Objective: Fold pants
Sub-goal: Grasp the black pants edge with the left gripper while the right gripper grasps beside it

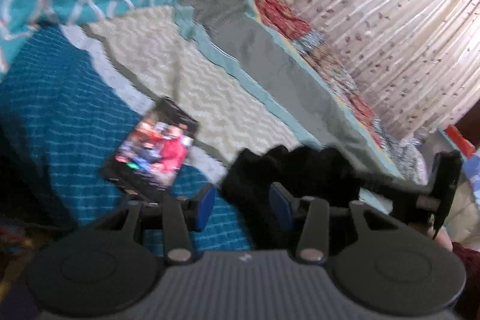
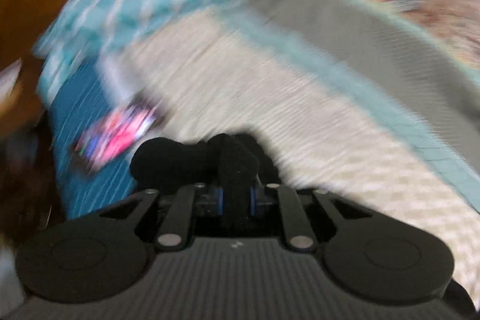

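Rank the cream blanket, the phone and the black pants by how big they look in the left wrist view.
1. cream blanket
2. black pants
3. phone
The pants sit nearer the camera, so the last two are uncertain.

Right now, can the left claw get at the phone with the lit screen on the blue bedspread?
Probably yes. The left claw stands partly open with nothing pinched, and the lit phone lies uncovered on the blue bedspread just ahead to its left. The black pants bunch to the other side, clear of that path.
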The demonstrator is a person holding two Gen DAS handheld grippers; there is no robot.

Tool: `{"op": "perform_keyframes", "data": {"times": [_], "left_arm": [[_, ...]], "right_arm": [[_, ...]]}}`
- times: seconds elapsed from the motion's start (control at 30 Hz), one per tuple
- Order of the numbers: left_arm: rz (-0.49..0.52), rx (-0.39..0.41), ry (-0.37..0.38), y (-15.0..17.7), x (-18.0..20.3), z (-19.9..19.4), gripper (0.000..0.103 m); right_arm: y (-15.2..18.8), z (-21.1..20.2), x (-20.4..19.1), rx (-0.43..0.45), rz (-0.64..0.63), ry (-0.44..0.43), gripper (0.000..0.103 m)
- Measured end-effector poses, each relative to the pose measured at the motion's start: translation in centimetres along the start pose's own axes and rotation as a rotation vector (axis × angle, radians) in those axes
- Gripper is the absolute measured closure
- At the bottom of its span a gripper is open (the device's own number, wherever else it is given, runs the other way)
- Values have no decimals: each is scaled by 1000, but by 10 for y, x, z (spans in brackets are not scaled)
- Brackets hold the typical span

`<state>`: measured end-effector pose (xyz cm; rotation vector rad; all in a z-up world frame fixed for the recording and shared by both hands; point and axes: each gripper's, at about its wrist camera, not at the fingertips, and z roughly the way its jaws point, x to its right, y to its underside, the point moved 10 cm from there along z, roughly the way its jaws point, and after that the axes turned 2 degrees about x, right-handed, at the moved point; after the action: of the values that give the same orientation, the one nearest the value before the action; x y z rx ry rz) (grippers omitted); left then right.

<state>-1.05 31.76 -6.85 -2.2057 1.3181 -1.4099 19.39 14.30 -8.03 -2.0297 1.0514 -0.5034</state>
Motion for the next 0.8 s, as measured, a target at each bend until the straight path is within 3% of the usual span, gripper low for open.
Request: {"op": "perform_keyframes", "data": {"times": [0.13, 0.17, 0.23, 0.33, 0.47, 0.63, 0.67, 0.7, 0.73, 0.77, 0.8], "left_arm": [[-33, -40, 101, -4, 24, 26, 56], [-58, -50, 131, -6, 30, 32, 49], [-103, -71, 185, -7, 39, 42, 45], [-155, -140, 259, -1, 47, 58, 41], [-202, -231, 276, 15, 45, 79, 24], [-220, -293, 301, 29, 46, 100, 22], [-205, -292, 297, 30, 47, 104, 23], [-191, -289, 295, 30, 49, 109, 32], [-180, -284, 295, 29, 50, 112, 43], [-170, -280, 290, 26, 51, 116, 62], [-163, -271, 293, 22, 51, 120, 72]], "right_arm": [[-17, -23, 0, 155, -149, 174, 86], [-14, -24, -7, 182, -218, 211, 86], [2, -20, -23, 212, -343, 250, 86], [32, -14, -43, 198, -424, 216, 86], [62, -15, -64, 160, -415, 136, 86], [64, -41, -77, 176, -362, 27, 86], [59, -38, -77, 172, -337, 9, 86], [57, -36, -77, 163, -301, -14, 86], [56, -37, -76, 151, -259, -45, 86], [56, -38, -76, 145, -232, -61, 86], [57, -40, -76, 144, -219, -67, 86]]}}
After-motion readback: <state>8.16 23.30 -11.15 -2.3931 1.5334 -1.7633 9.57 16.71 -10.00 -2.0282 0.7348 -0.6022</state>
